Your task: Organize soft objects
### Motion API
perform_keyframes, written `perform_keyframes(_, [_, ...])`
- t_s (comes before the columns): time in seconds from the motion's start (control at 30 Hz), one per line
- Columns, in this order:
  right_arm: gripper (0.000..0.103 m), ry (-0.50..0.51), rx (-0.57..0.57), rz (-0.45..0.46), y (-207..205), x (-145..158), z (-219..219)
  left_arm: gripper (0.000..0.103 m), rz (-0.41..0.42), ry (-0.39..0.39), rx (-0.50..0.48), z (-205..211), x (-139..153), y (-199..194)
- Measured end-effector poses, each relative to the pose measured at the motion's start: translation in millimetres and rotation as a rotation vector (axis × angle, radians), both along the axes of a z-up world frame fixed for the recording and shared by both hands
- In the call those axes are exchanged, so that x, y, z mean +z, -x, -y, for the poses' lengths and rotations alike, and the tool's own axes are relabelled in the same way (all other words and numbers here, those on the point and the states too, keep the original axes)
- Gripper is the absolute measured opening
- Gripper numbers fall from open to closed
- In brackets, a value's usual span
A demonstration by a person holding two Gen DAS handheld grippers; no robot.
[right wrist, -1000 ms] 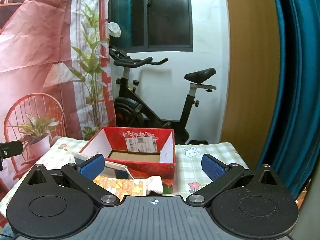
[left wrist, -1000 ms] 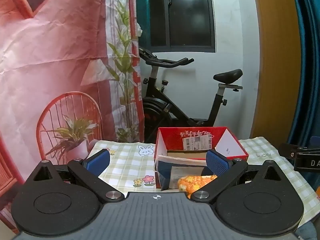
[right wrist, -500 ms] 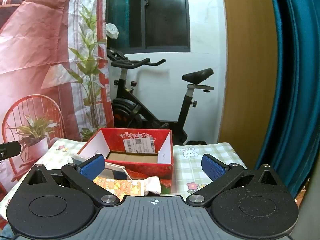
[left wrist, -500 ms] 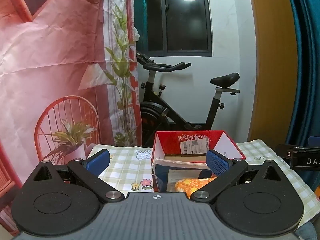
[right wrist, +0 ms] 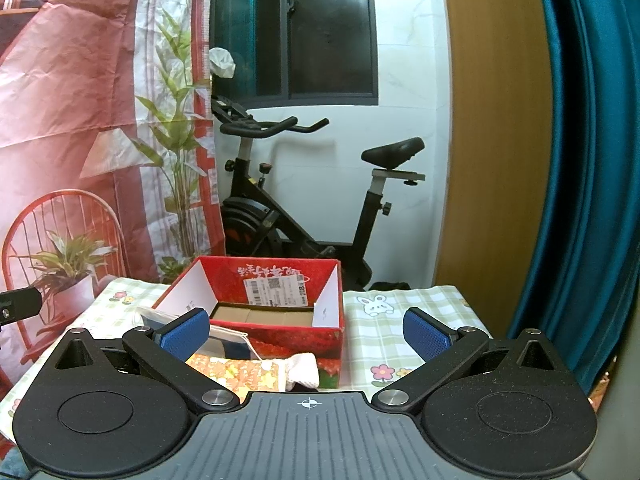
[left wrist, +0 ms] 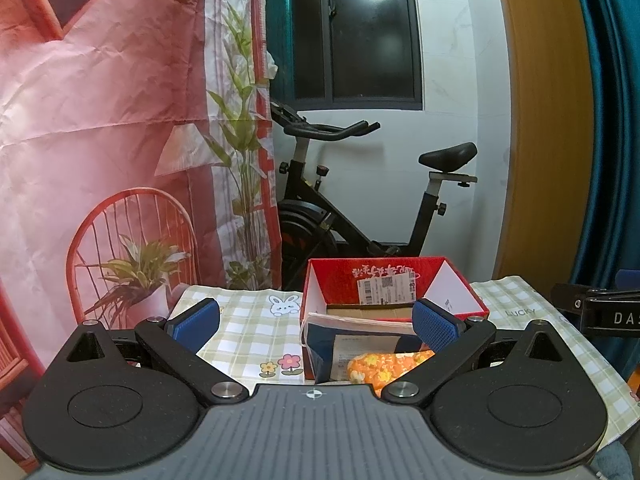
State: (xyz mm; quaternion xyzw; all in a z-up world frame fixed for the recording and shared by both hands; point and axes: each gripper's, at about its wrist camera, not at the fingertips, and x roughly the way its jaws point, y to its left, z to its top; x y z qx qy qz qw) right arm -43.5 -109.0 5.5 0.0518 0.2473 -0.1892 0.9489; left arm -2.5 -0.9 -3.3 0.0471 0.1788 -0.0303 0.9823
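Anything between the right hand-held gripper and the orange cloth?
Nothing visible. The right hand-held gripper is open above the orange cloth, which lies in front of the red box beside a white cloth.

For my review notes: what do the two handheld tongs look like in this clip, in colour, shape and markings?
Both match. The left tongs and right tongs each have two black angled fingers tipped with blue textured pads, silver pivot screws, round black discs at either side, and a grey ribbed body with a small white crosshair mark at its centre. No cables, hands or sleeves are visible.
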Motion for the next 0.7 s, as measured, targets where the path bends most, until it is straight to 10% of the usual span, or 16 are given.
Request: perform_keyframes(0.7, [0.103, 0.002, 0.000, -0.001, 0.2, 0.1, -0.9, 0.103, -0.007, 0.000, -0.001, -1.4, -2.4, 0.7])
